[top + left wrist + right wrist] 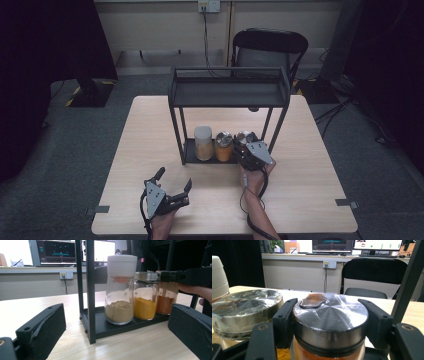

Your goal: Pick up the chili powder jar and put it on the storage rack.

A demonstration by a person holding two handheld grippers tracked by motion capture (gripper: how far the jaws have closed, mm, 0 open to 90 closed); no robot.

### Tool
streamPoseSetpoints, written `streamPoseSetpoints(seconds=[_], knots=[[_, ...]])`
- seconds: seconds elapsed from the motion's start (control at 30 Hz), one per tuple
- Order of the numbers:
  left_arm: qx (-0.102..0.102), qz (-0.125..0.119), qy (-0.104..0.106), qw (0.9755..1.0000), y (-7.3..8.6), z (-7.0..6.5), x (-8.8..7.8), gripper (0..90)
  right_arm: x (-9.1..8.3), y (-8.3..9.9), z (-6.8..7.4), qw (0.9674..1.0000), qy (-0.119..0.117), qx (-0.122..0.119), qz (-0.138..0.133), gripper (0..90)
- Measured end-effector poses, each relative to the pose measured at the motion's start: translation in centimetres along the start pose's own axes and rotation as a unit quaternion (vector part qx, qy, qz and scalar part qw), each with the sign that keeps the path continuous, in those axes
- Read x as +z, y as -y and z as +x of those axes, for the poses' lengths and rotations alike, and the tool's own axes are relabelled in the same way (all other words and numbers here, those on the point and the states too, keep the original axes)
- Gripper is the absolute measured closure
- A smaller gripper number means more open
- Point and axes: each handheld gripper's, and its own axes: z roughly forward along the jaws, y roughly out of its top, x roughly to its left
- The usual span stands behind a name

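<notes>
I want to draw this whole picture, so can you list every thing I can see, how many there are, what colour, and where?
Table: one, light wood, middle of the floor.
Rack: one, black, two shelves, on the table.
Jar with white lid: one, beige powder, left on the bottom shelf.
Jar with yellow powder: one, silver lid, middle of the bottom shelf.
Jar with orange-red powder: one, silver lid under clear wrap, right on the bottom shelf.
Chair: one, black, behind the table.
Wall socket: one, white, back wall.
Left gripper: black, open, over the table's near edge.
Right gripper: black, closed on the orange-red jar's lid.
</notes>
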Motion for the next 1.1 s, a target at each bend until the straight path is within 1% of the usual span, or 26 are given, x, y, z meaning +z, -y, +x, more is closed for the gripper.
streamPoseSetpoints(seconds=[0.23, 0.27, 0.3, 0.4, 0.47, 0.57, 0.63, 0.77, 0.87, 1.1], knots=[[0.0, 0.0, 0.0, 1.0, -0.01, 0.0, 0.0, 0.9, -0.02, 0.08, -0.21, 1.0, -0.004, 0.004, -0.002, 33.5], [0.0, 0.0, 0.0, 1.0, -0.01, 0.0, 0.0, 0.9, -0.05, 0.34, -0.31, 0.9999, -0.006, 0.004, -0.011, 31.0], [0.0, 0.0, 0.0, 1.0, -0.01, 0.0, 0.01, 0.9, -0.13, 0.49, -0.33, 0.9998, -0.007, 0.003, -0.019, 30.5], [0.002, 0.001, 0.0, 1.0, -0.03, -0.01, 0.02, 0.9, -0.23, 0.44, -0.52, 0.9995, -0.012, 0.008, -0.029, 26.7], [0.0, 0.0, 0.0, 1.0, -0.02, 0.0, 0.01, 0.9, -0.26, 0.37, -0.5, 0.9993, -0.011, 0.009, -0.034, 25.1], [0.001, 0.001, 0.0, 1.0, -0.02, -0.01, 0.02, 0.9, -0.19, 0.29, -0.48, 0.9994, -0.01, 0.008, -0.033, 22.6], [0.001, 0.001, 0.0, 1.0, -0.03, -0.01, 0.02, 0.9, -0.16, 0.34, -0.63, 0.9993, -0.011, 0.013, -0.033, 20.5], [0.001, 0.001, 0.0, 1.0, -0.03, -0.01, 0.02, 0.9, -0.16, 0.43, -0.76, 0.9993, -0.015, 0.013, -0.033, 19.6], [0.0, 0.001, 0.0, 1.0, -0.02, 0.02, 0.01, 0.9, -0.17, 0.48, -0.84, 0.9991, -0.018, 0.016, -0.035, 18.0], [0.0, 0.001, 0.001, 1.0, -0.02, 0.01, 0.01, 0.9, -0.14, 0.32, -0.33, 0.9992, -0.011, 0.012, -0.036, 14.6]])
